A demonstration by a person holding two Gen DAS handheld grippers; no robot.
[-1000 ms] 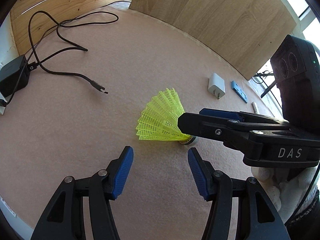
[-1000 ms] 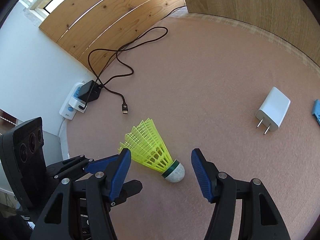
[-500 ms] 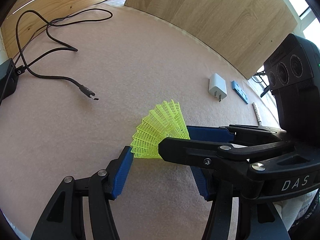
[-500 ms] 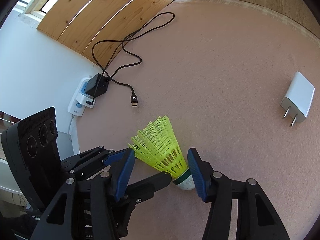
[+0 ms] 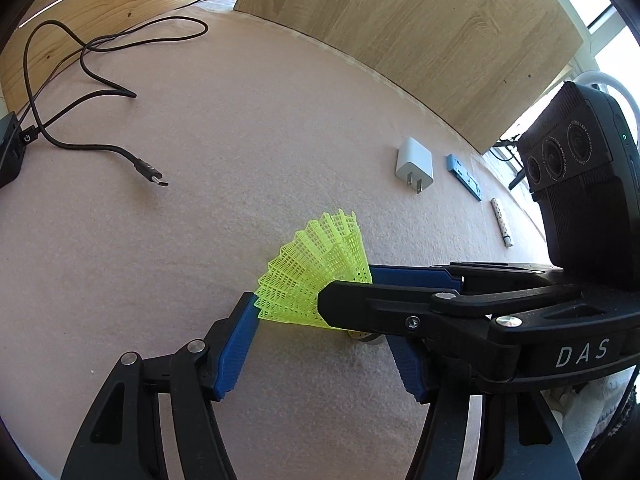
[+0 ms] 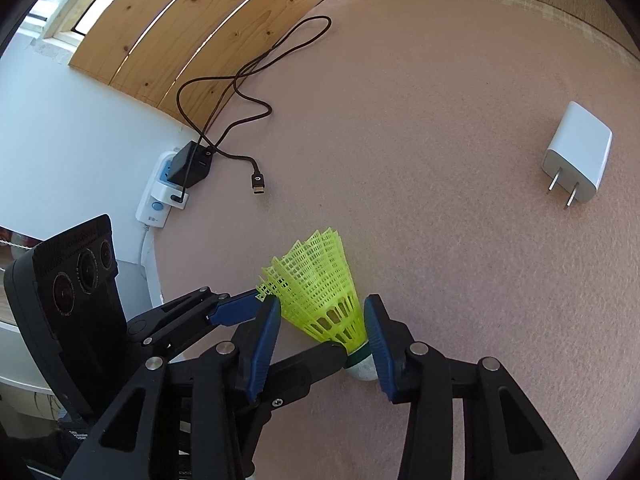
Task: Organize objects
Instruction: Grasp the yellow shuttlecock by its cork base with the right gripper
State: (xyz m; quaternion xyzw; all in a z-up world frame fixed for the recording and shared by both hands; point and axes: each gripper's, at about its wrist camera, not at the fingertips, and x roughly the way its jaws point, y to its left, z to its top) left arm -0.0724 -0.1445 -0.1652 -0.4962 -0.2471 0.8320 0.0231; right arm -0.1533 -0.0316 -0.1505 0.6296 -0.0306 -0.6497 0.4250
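A neon-yellow plastic shuttlecock [image 6: 320, 300] with a white cork tip lies on the pink felt tabletop [image 6: 440, 240]. My right gripper [image 6: 322, 320] straddles it and its jaws are closing. One blue pad meets the skirt's edge and the other meets the base by the cork. In the left wrist view the shuttlecock [image 5: 316, 276] sits behind the right gripper [image 5: 348, 288], which crosses in from the right. My left gripper [image 5: 324, 332] is opening; its left pad [image 5: 240, 340] brushes the skirt's corner, and its right finger is partly hidden.
A white plug charger [image 6: 578, 156] lies to the right. A black USB-C cable [image 6: 258, 184] runs to a black adapter [image 6: 190, 164] on a white power strip [image 6: 158, 200] at the left edge. A blue flat piece [image 5: 464, 176] and a small white stick [image 5: 502, 226] lie beyond the charger. Wooden boards line the back.
The right gripper's jaws have narrowed around the shuttlecock until the pads meet it. The left gripper has come closer, so the skirt now reaches its left pad.
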